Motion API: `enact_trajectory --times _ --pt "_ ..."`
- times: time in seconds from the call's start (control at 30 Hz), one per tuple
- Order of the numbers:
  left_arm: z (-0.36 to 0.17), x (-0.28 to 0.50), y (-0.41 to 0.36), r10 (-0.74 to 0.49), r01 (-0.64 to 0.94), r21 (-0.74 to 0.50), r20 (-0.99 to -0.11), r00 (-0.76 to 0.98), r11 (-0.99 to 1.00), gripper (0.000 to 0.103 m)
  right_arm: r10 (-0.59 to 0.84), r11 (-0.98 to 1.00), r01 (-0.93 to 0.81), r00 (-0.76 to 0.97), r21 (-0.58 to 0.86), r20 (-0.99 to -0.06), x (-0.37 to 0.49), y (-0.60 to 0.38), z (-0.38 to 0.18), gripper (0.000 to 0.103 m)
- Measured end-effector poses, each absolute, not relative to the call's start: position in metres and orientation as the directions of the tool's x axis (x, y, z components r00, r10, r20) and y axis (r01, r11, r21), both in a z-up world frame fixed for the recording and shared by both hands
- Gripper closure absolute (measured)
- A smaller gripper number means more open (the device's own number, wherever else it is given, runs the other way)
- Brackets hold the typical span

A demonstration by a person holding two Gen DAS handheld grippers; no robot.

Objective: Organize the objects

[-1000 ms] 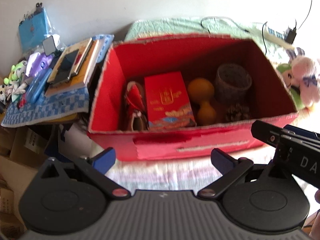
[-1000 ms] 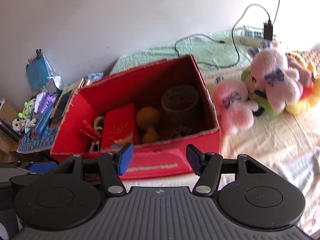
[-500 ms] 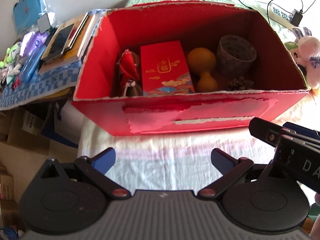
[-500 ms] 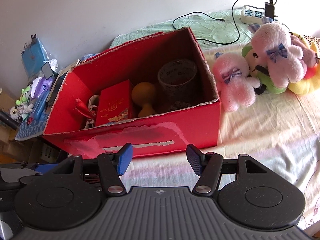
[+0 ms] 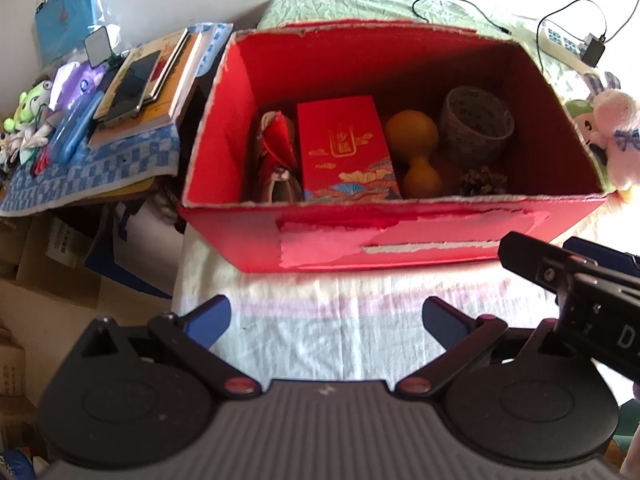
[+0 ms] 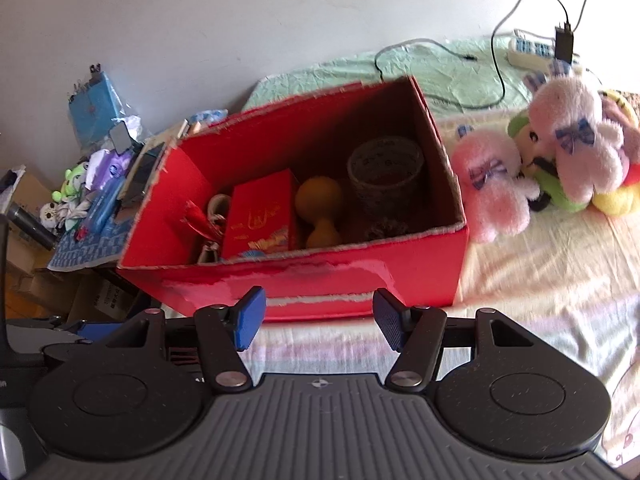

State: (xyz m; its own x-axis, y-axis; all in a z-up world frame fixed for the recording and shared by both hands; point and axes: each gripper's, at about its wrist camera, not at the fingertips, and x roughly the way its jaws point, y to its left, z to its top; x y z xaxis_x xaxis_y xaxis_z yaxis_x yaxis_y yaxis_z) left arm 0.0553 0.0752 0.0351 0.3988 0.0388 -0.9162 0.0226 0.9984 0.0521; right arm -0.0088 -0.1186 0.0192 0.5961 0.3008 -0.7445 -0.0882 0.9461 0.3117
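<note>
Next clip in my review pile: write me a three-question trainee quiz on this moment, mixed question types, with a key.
1. True or false: the left gripper holds the orange gourd.
2. Inside the red box, what lies directly left of the gourd in the left wrist view? A) patterned cup B) red gift box C) pine cone
3. Fill in: the pink plush toys sit outside the box, on its ____ side in the right wrist view.

Key: 1 false, both grippers are open and empty (right gripper); 2 B, the red gift box; 3 right.

bright daylight, glare washing out right edge, fisheye bending, slight blur
</note>
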Motion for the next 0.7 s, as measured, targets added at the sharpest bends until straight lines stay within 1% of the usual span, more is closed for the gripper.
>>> enact_trajectory --times 0.27,0.3,0.7 --pt "0.060 0.061 0.069 0.015 0.058 0.047 -0.887 0.461 0.997 0.001 0.287 0.948 -0.093 0.662 0.305 -0.692 -0.006 -0.125 0.041 0.039" --pt "0.061 0.063 0.068 0.014 0.060 0.047 -0.885 0.466 0.997 0.001 0.283 0.949 -0.090 0.667 0.303 -0.689 -0.005 -0.125 0.042 0.037" --pt "0.066 0.075 0.055 0.000 0.092 0.056 -0.853 0.521 0.994 0.001 0.238 0.955 -0.045 0.705 0.292 -0.669 0.005 -0.136 0.045 0.034"
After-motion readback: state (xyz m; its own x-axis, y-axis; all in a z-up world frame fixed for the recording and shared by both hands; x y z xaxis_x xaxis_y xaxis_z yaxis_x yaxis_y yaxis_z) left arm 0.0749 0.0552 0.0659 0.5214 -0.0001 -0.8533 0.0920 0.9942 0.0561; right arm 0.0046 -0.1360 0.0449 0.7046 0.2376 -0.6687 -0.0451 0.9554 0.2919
